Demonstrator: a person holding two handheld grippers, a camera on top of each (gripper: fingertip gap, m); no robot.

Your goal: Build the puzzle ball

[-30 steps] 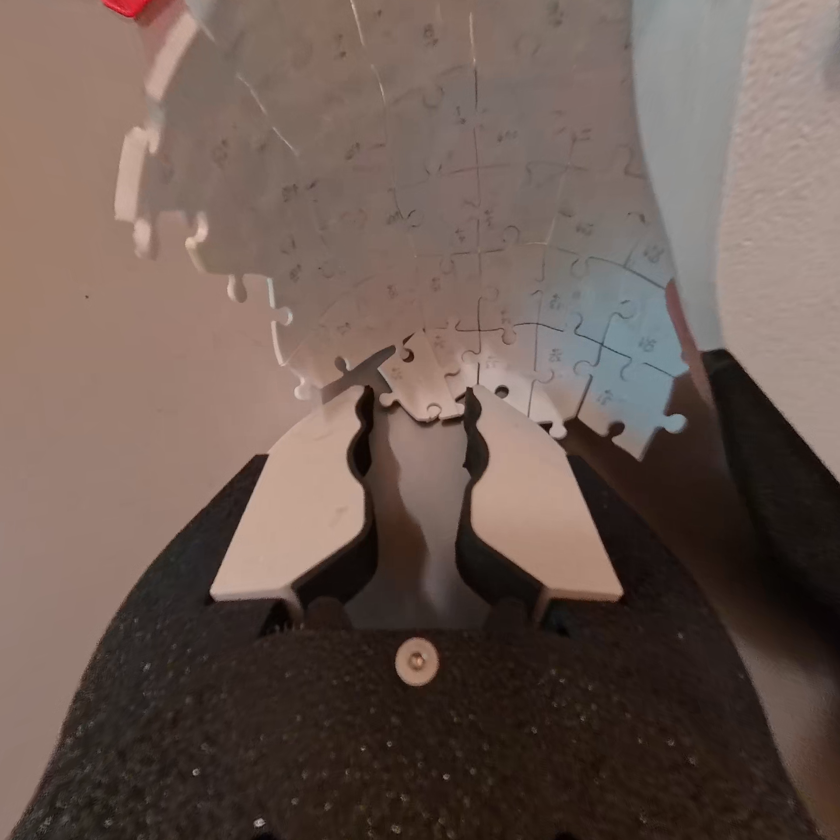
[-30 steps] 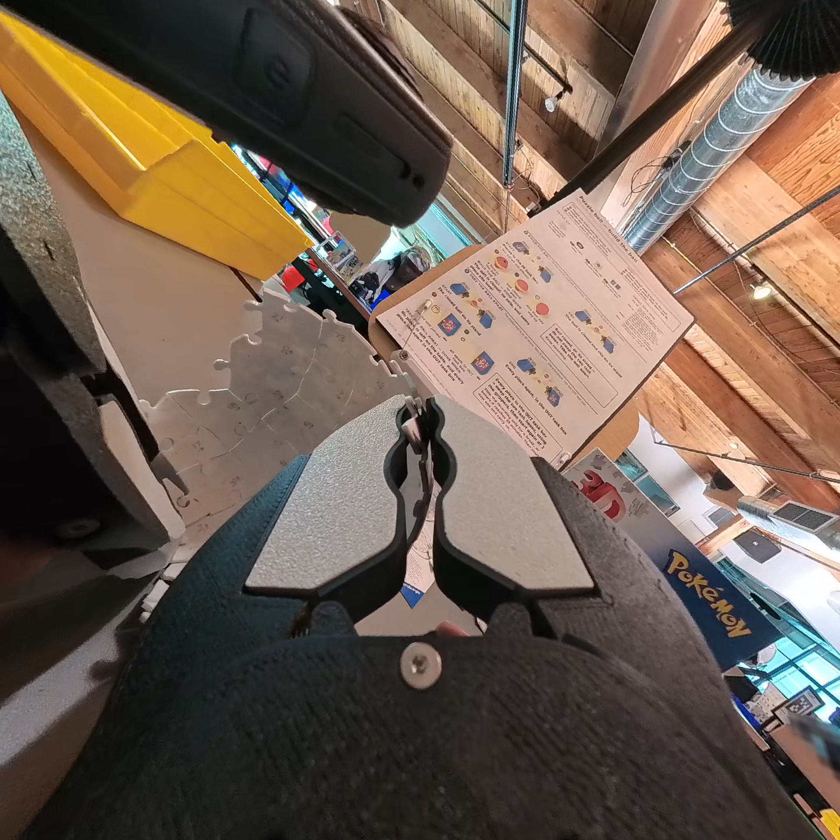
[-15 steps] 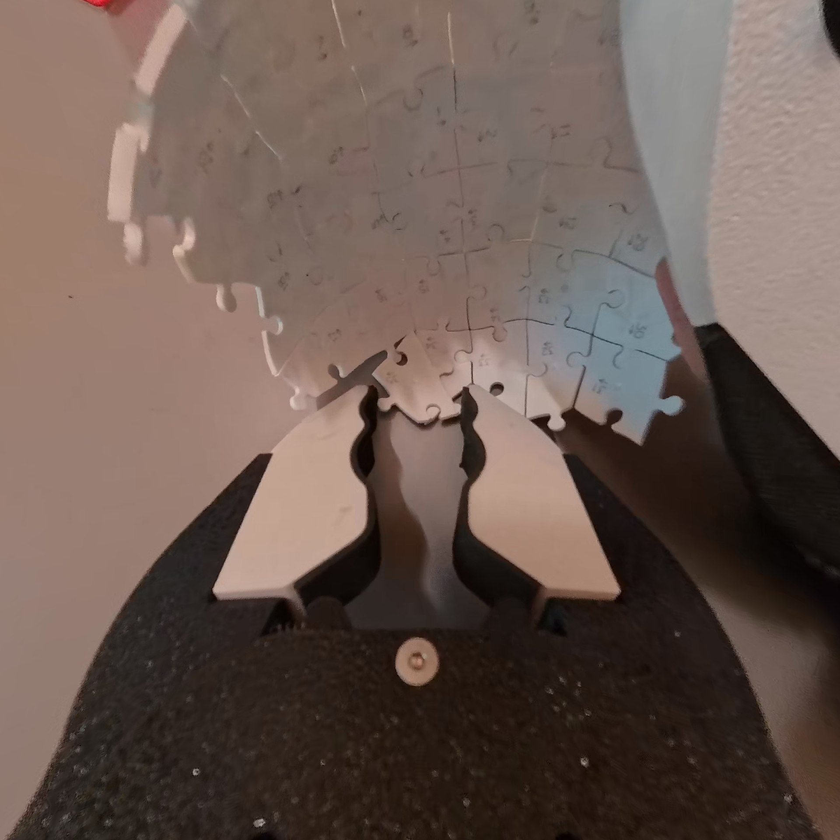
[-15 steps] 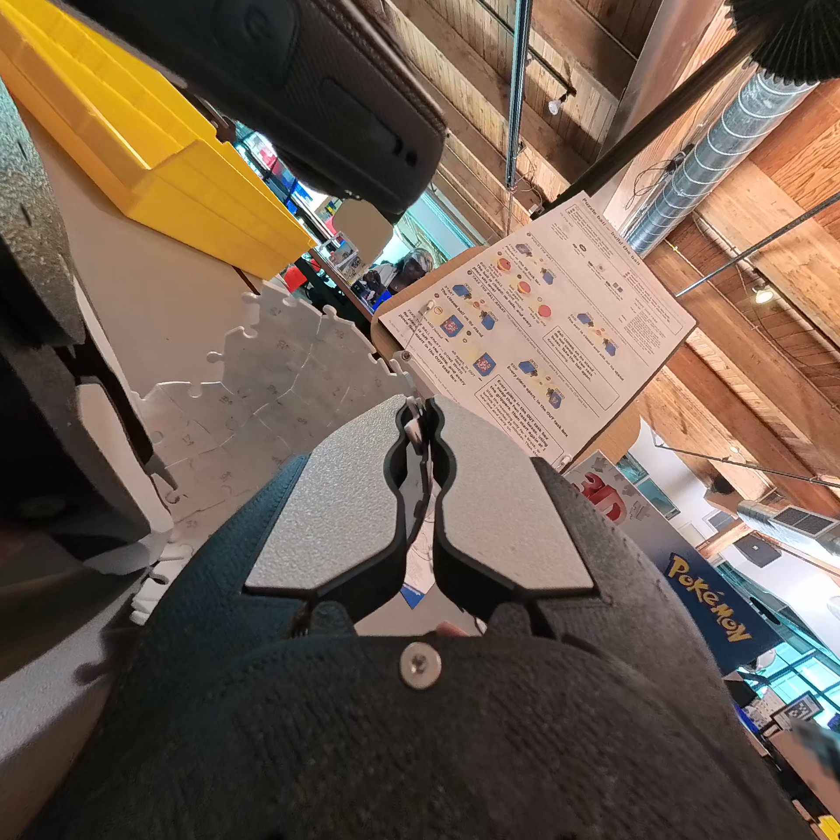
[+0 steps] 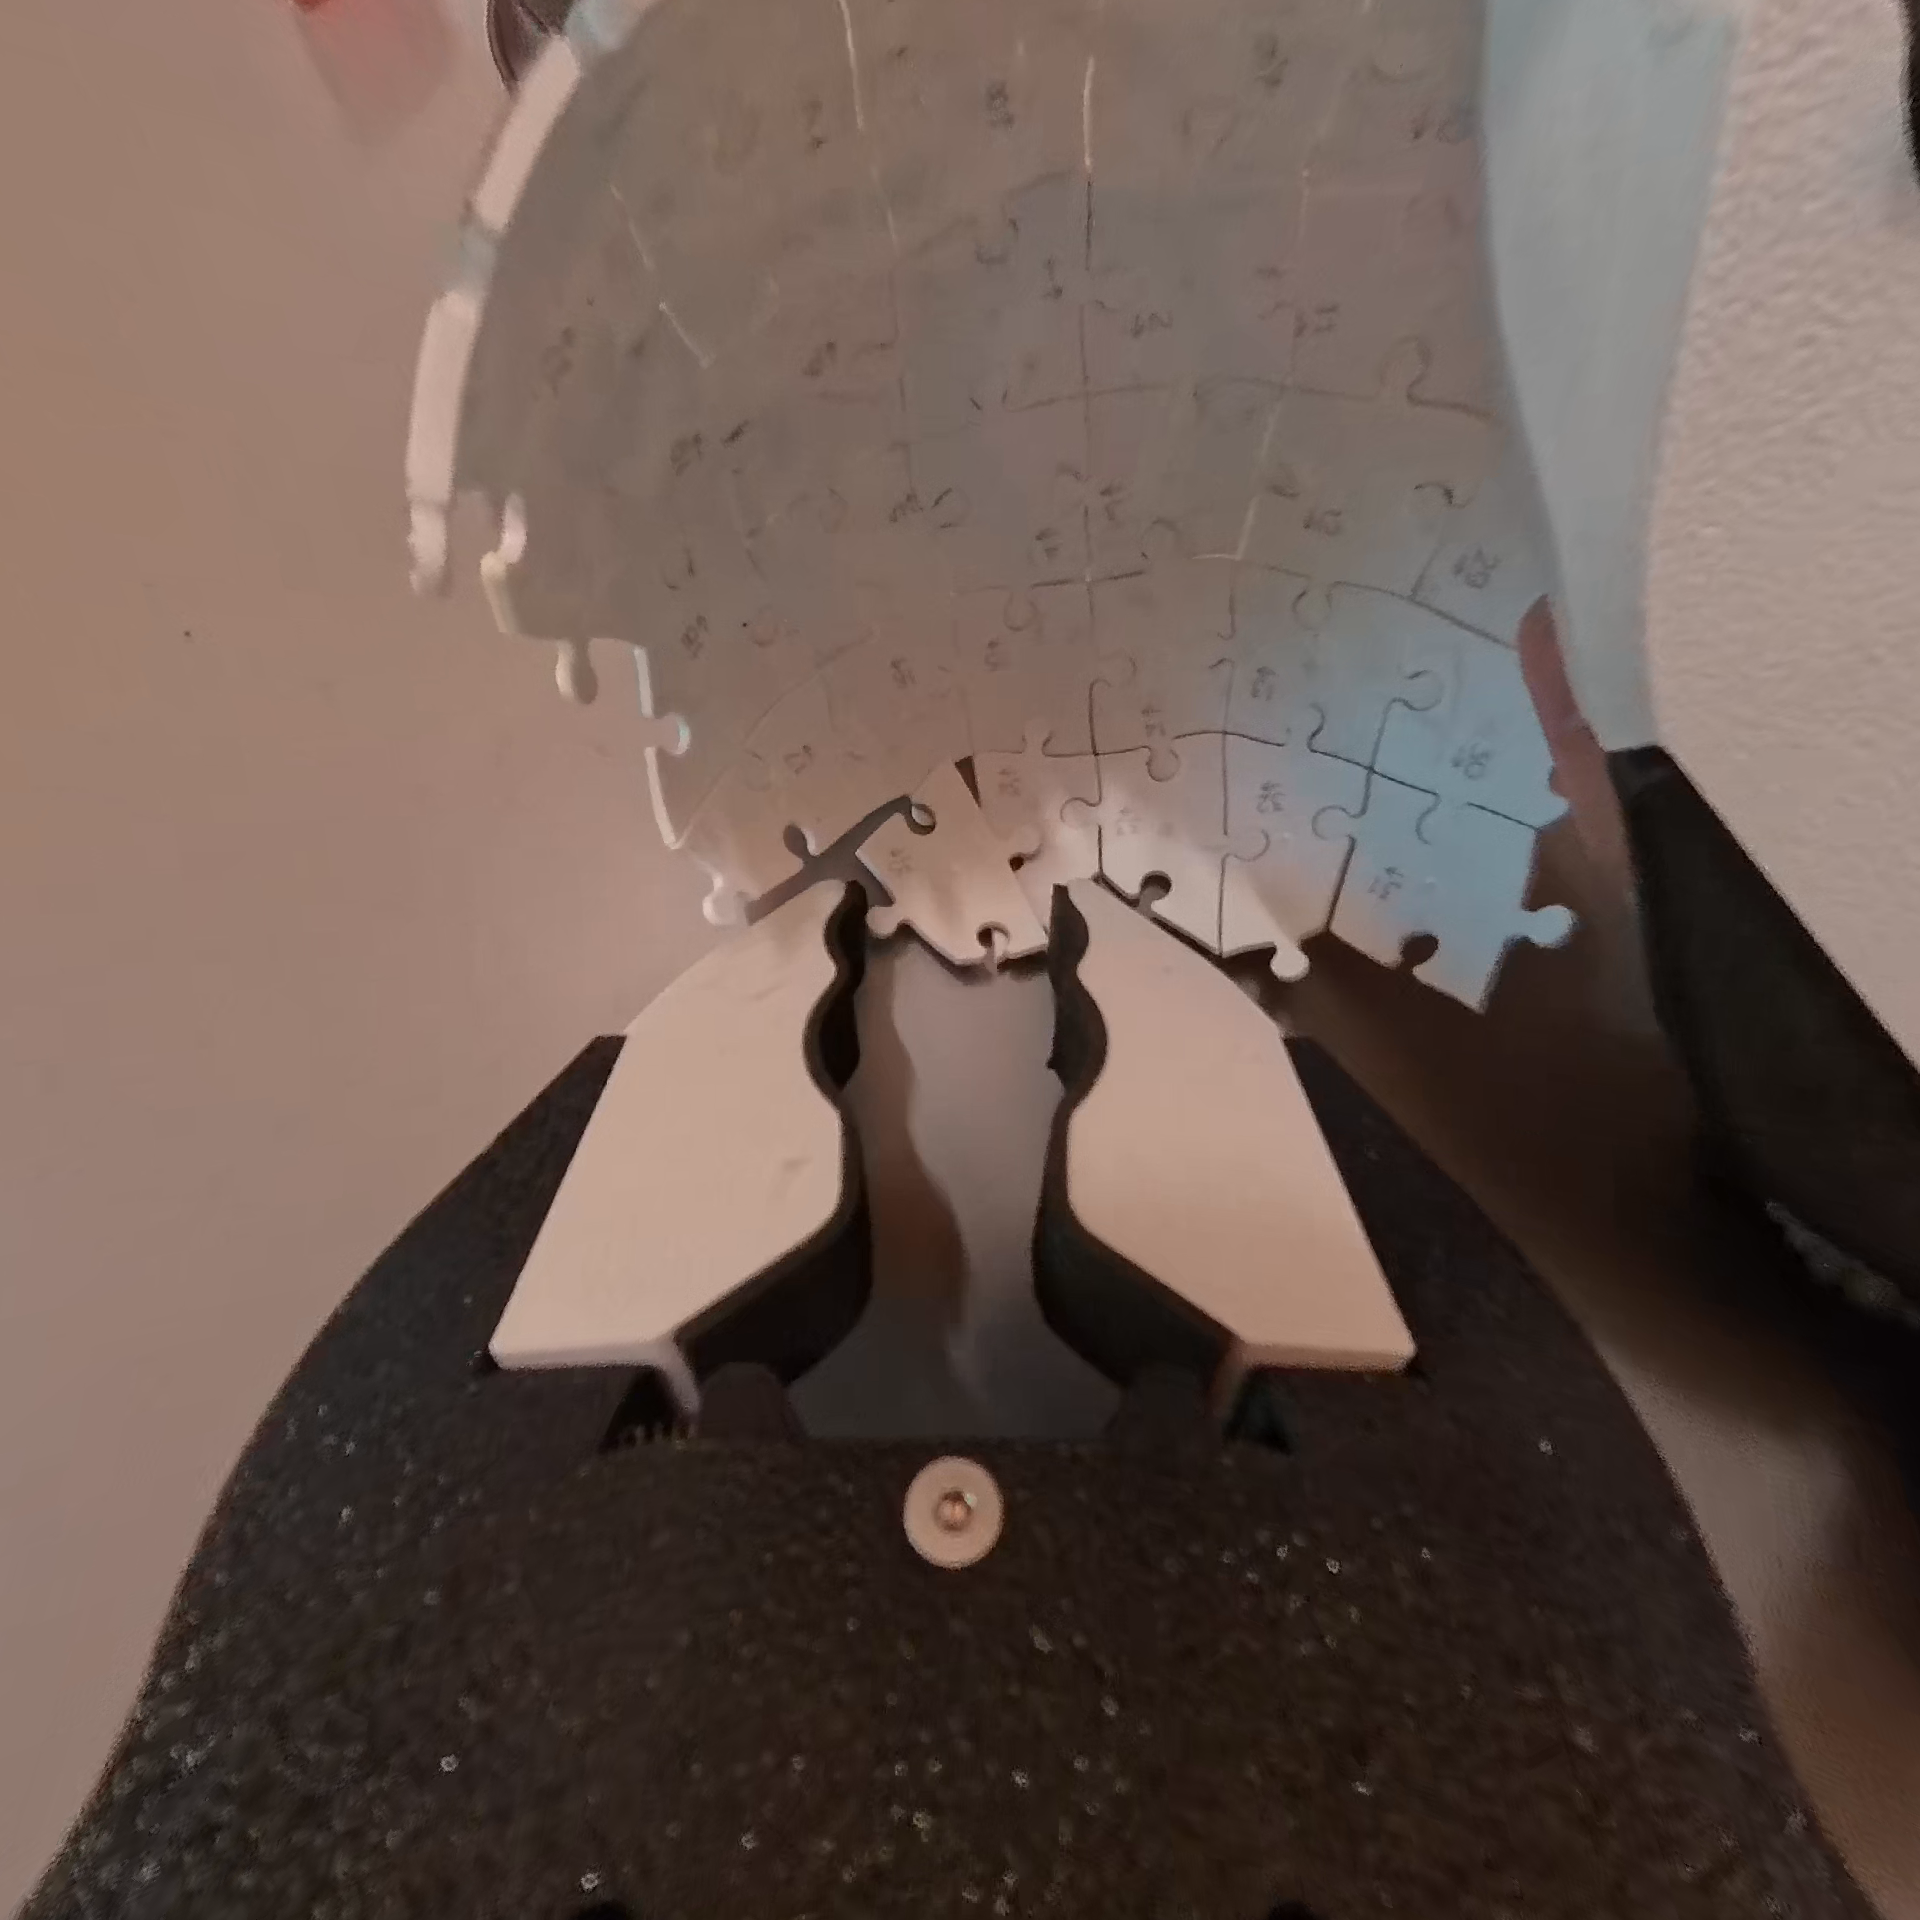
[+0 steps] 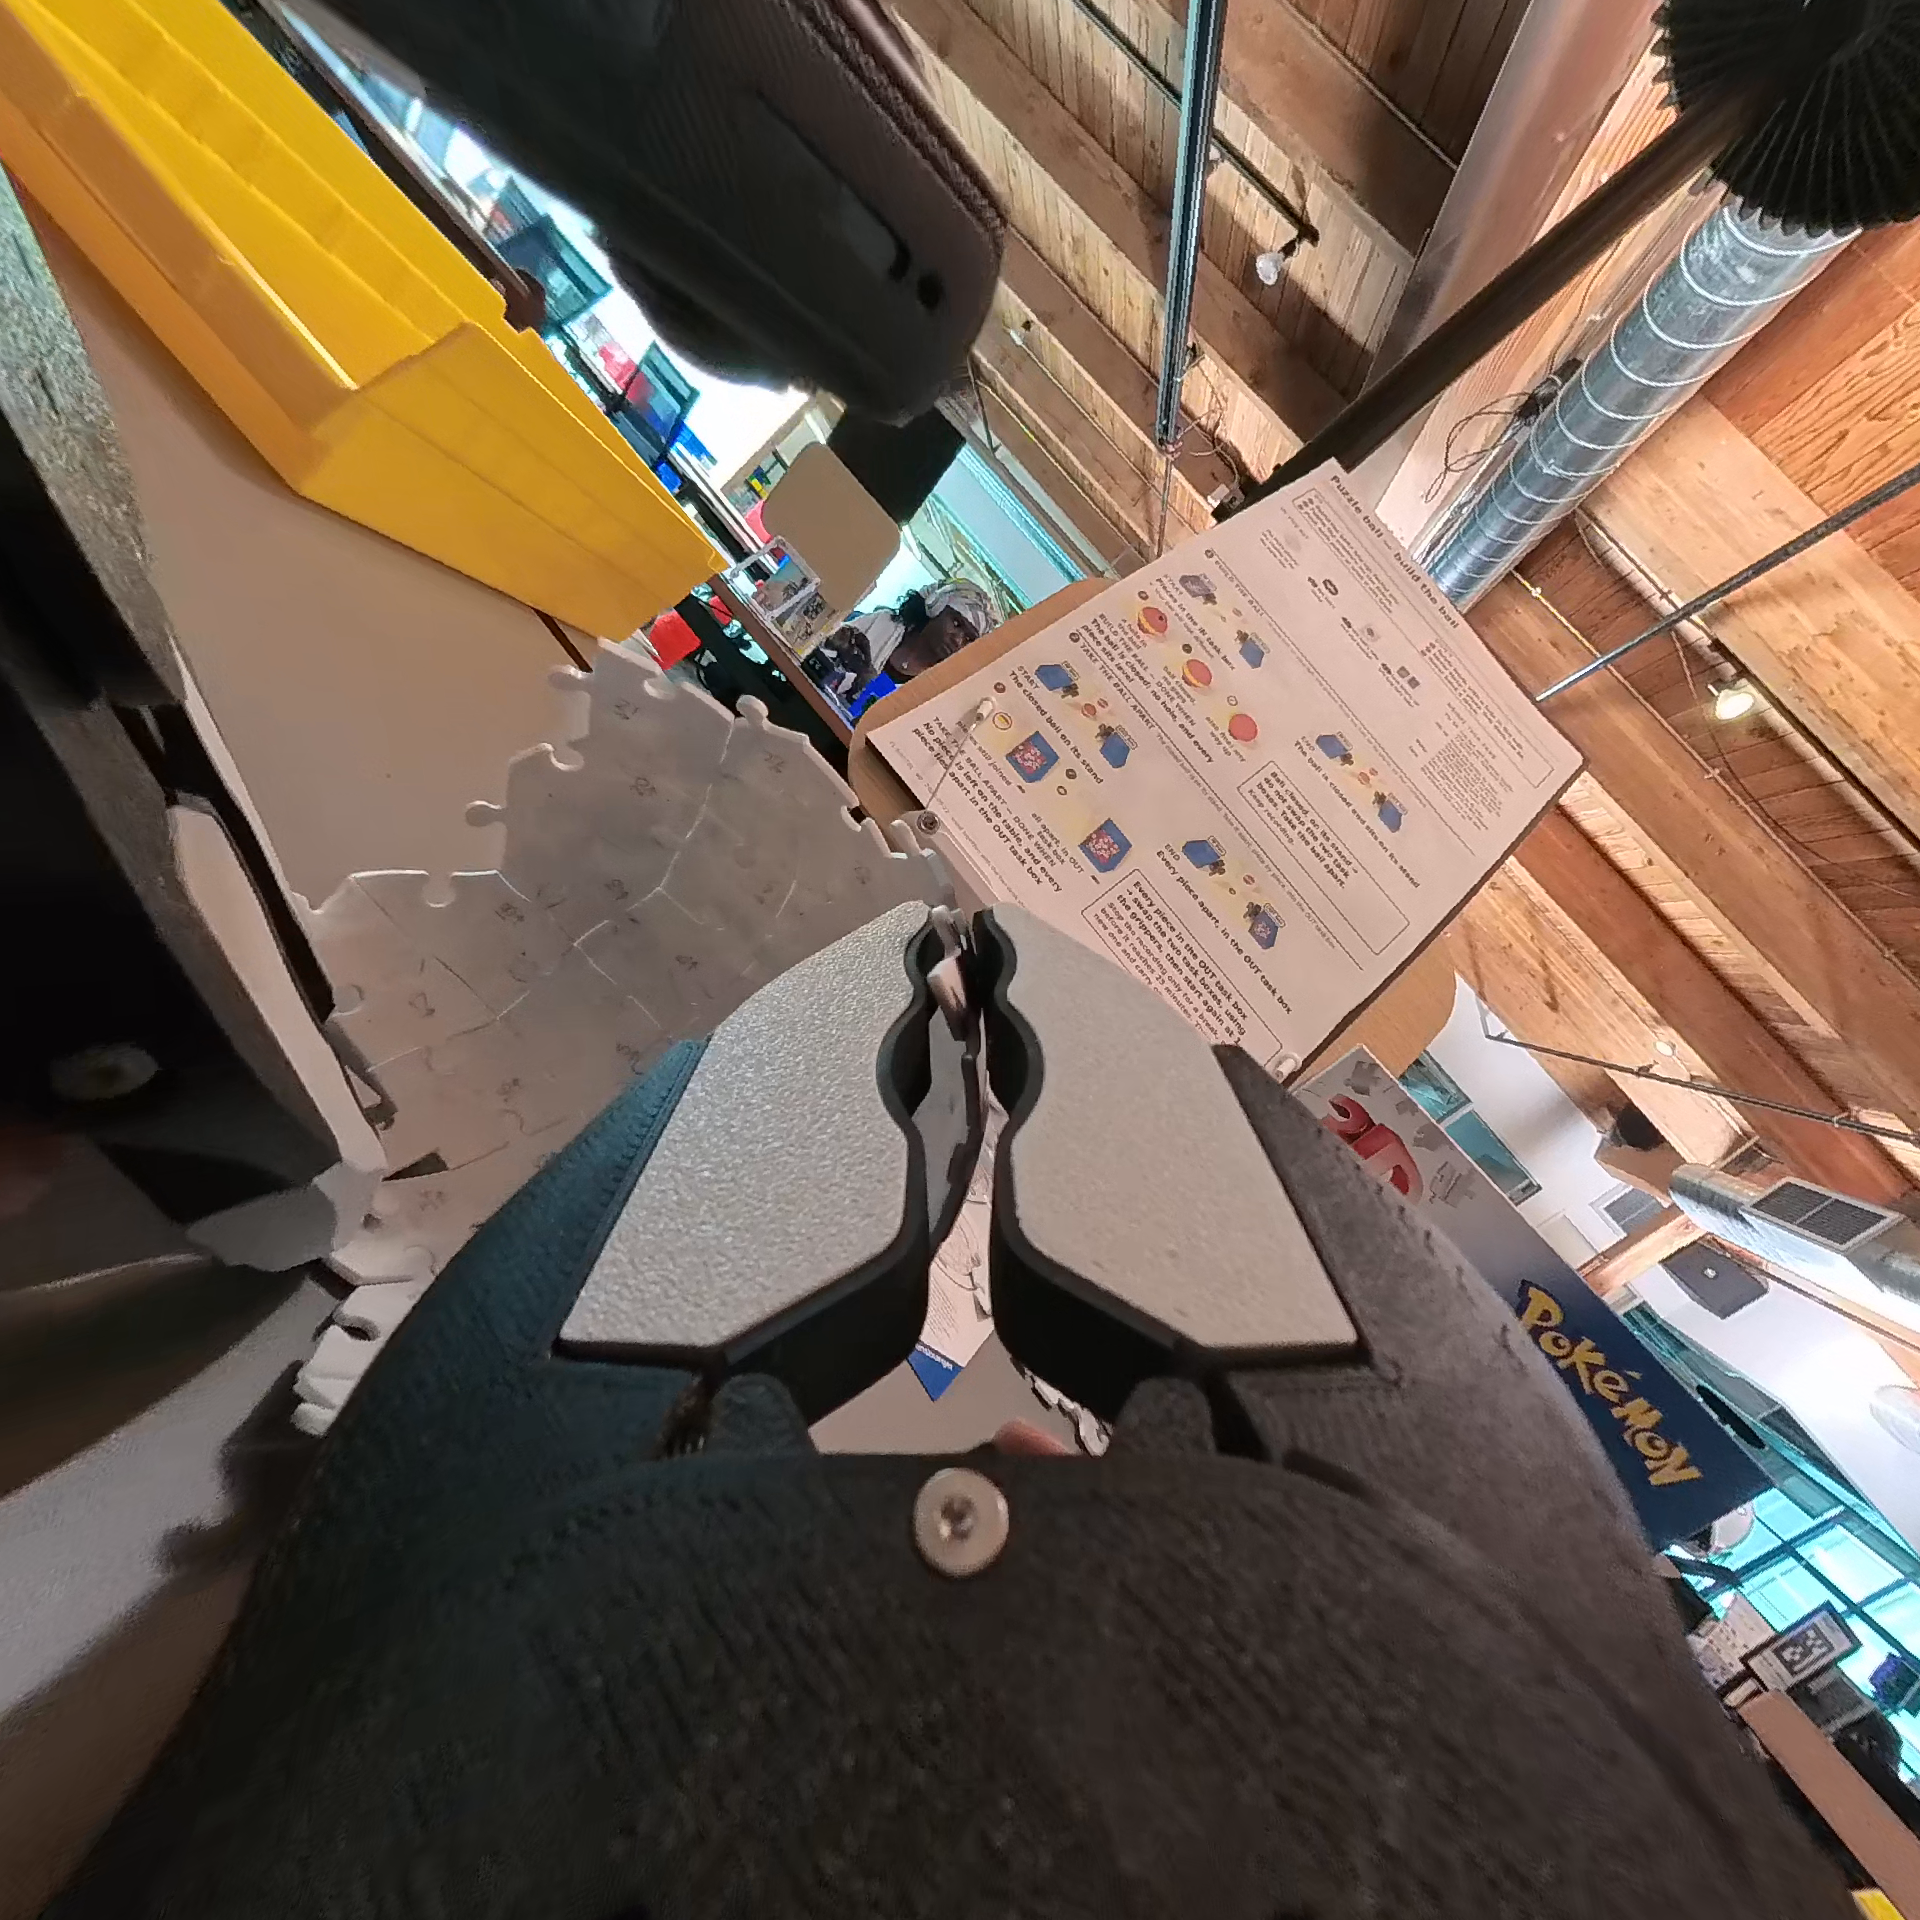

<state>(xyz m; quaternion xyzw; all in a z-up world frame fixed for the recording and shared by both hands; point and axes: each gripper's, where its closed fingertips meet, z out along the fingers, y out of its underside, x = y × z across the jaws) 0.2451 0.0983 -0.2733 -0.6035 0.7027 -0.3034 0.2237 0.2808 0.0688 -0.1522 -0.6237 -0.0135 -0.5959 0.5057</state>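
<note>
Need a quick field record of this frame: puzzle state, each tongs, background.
puzzle: curved shell of joined pale grey jigsaw pieces, partly built, lower edge ragged with open tabs
left tongs: closed on a loose-looking piece at the shell's lower edge
right tongs: shut on the thin edge of the shell
surface: beige tabletop
background: yellow plastic bin; printed instruction sheet on a board; wooden ceiling with a silver duct
</note>
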